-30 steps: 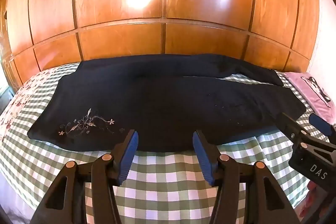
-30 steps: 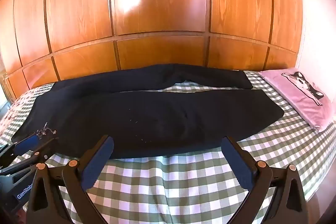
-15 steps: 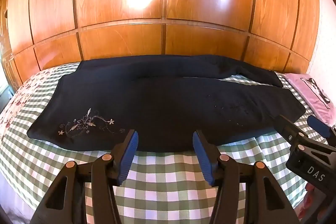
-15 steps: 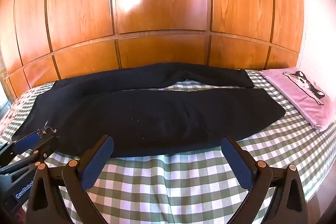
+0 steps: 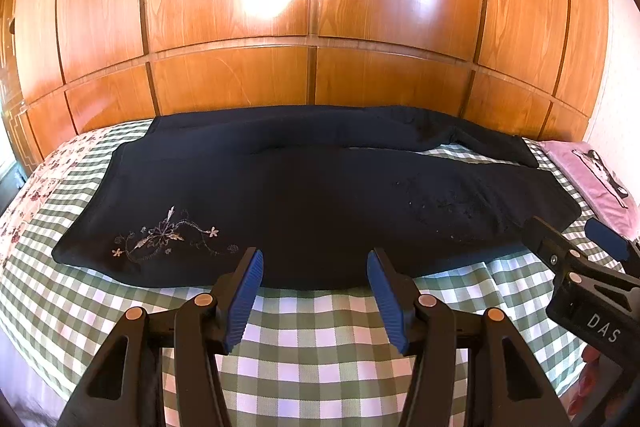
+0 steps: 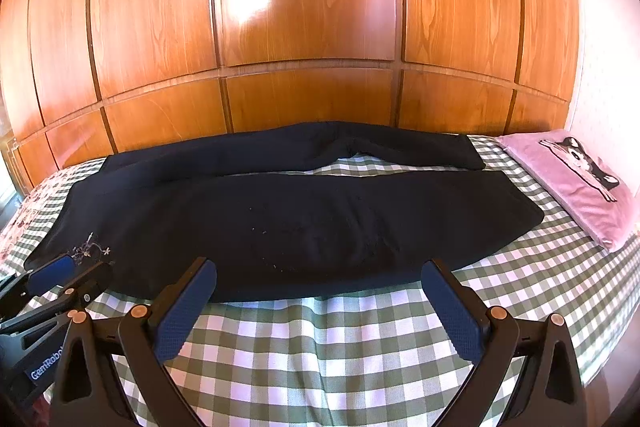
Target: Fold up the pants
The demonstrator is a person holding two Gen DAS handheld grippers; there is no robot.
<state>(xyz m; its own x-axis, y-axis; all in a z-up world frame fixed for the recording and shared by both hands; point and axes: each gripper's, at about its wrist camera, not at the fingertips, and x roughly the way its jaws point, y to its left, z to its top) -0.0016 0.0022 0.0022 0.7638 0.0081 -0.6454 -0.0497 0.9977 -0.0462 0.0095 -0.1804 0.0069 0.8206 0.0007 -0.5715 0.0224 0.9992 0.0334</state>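
Dark navy pants [image 5: 312, 195] lie flat across the bed, waist at the left with a floral embroidery [image 5: 168, 233], legs running right; the far leg splays apart near the wall. They also show in the right wrist view [image 6: 304, 211]. My left gripper [image 5: 315, 269] is open and empty, hovering above the pants' near edge at the middle. My right gripper [image 6: 319, 281] is wide open and empty, over the near edge further right. Each gripper shows at the edge of the other's view.
The bed has a green and white checked sheet [image 5: 320, 339] with a floral cloth [image 5: 36, 183] at the left. A pink pillow [image 6: 576, 183] lies at the right. A wooden panelled wall [image 5: 312, 27] stands right behind the bed.
Both grippers have drifted slightly; the pants sit a touch higher in the views. Both stay open and empty and the pants have not moved.
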